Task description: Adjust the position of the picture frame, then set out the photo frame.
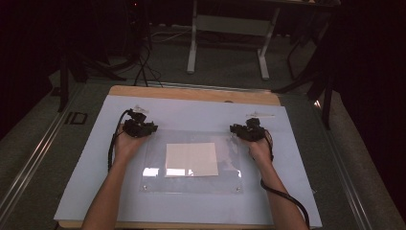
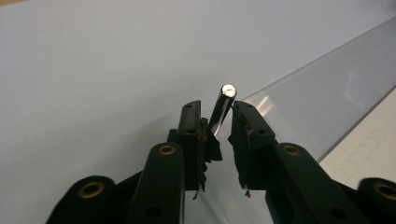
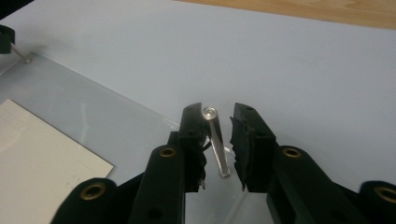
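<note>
Forearms come in from the near edge of the table (image 1: pixel 86 201), one on each side of a clear acrylic sheet (image 1: pixel 191 184) that lies flat on the pale blue board covering the tabletop. Bare board runs along the sheet's near edge and out to both side edges, so there is open room on every side of it. A cream paper sheet (image 1: pixel 191 159) lies in the middle of the acrylic, well apart from both tools.

Each hand reaches forward with the wrist low. The left gripper (image 1: pixel 139 127) sits at the sheet's far left corner, and the right gripper (image 1: pixel 249 130) at its far right corner. Cables trail back along both arms.

In the left gripper view, the jaws stand a little apart around a metal standoff pin (image 2: pixel 223 106) with a shiny round head. It leans between the jaws at the sheet's corner; the right-hand pad seems to touch it, but a firm grip cannot be told.

In the right gripper view, the jaws are parted wider around a second standoff pin (image 3: pixel 215 140), which tilts in the gap close to the left-hand pad, free of the other.

Beyond the far corners lies more bare board, then a strip of wood at the far edge.
</note>
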